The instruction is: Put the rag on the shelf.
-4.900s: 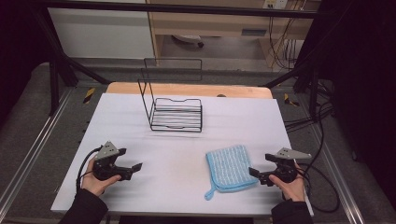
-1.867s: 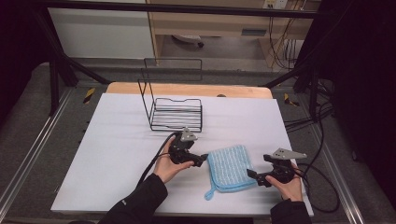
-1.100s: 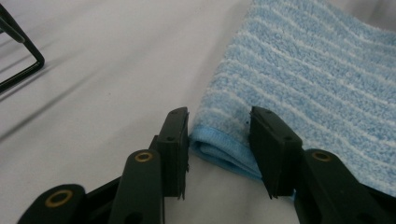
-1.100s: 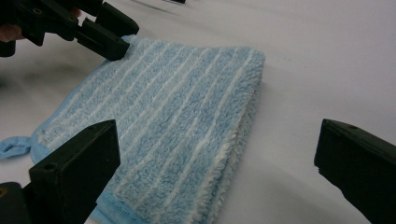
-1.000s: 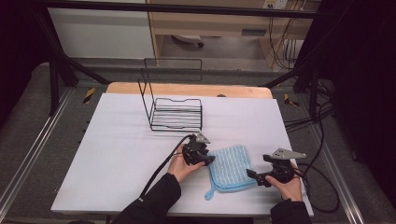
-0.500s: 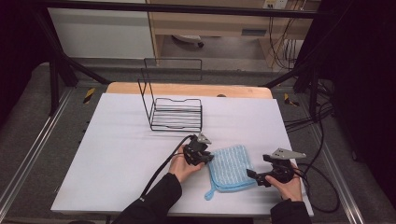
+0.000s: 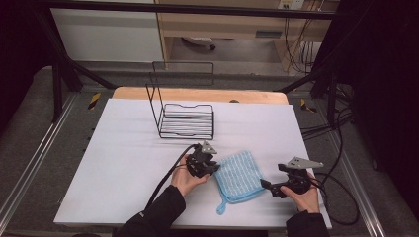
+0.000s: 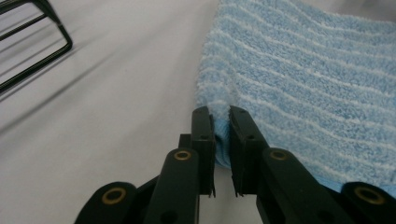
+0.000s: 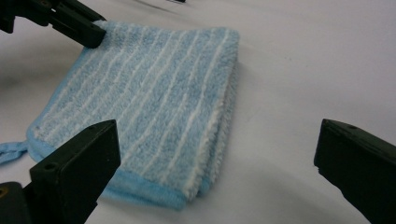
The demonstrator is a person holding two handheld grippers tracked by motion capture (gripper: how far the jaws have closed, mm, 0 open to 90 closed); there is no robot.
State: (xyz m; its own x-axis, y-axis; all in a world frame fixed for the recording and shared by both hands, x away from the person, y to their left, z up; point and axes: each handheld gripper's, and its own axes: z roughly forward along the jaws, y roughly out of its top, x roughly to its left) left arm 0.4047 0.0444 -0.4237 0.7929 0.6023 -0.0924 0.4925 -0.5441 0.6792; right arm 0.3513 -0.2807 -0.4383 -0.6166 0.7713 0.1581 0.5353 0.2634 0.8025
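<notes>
One folded cloth (image 7: 240, 175), pale blue terry with thin white stripes and a blue bound edge, lies flat on the white table (image 7: 113, 163), near side, right of centre; a small loop trails from its near-left corner. Left gripper (image 8: 221, 122) has just been closing and now pinches the cloth's left edge. Right gripper (image 7: 271, 188) rests just right of the cloth, jaws spread wide, nothing between them. Black wire rack (image 7: 187, 120) stands farther back.

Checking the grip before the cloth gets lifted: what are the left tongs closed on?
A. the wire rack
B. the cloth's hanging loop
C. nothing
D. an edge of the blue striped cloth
D: in the left gripper view the left tongs pinch an edge of the blue striped cloth, whose fabric sits between the jaws.
</notes>
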